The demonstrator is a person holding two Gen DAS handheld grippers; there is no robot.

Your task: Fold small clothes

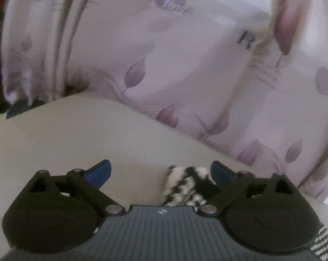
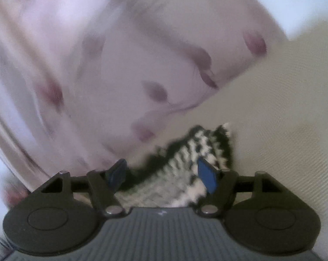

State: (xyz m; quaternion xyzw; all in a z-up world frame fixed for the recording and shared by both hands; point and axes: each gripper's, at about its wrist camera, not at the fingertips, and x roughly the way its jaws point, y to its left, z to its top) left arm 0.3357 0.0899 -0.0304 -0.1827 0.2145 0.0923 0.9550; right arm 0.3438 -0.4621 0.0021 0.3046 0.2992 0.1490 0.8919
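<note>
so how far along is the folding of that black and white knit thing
Nothing looks folded yet. The knit piece lies rumpled on the beige surface beside the floral cloth. Both the left claw and right claw are open around it, gripping nothing. Grasping and folding remain.

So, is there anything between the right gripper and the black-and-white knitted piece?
Nothing visible is in the way. The right gripper is open, and the black-and-white knitted piece lies directly between and ahead of its blue fingers on the beige surface. The pink leaf-print cloth lies further back, to the left.
</note>
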